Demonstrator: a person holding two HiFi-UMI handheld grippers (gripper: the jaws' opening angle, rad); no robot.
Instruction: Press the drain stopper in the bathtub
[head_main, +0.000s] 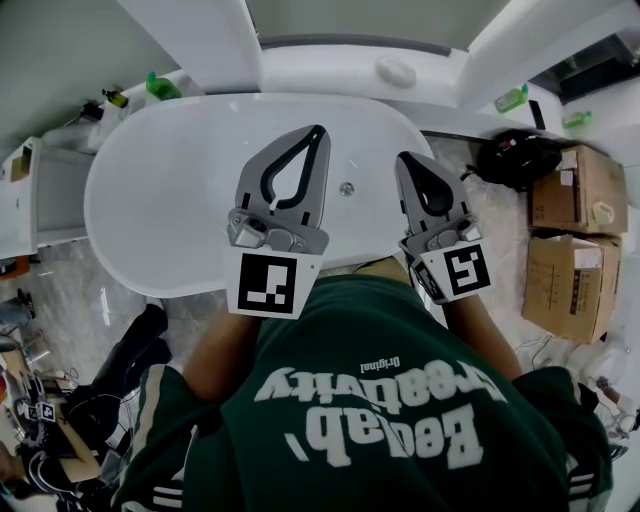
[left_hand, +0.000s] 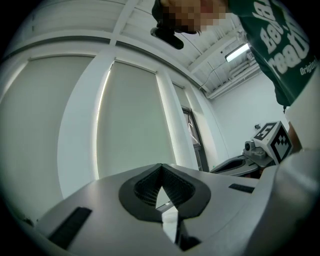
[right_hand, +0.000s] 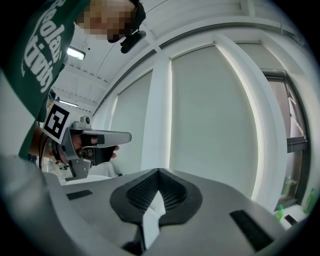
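While the left tool (head_main: 320, 130) and right tool (head_main: 404, 158) hang above the white oval bathtub (head_main: 150, 190), jaws together and empty, its small round metal drain stopper (head_main: 346, 188) lies on the tub floor clear of both, and I can't tell whether it is pressed down or raised.

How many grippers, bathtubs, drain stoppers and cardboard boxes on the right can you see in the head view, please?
Grippers: 2, the left gripper and the right gripper
Bathtub: 1
Drain stopper: 1
Cardboard boxes: 2
Total: 6
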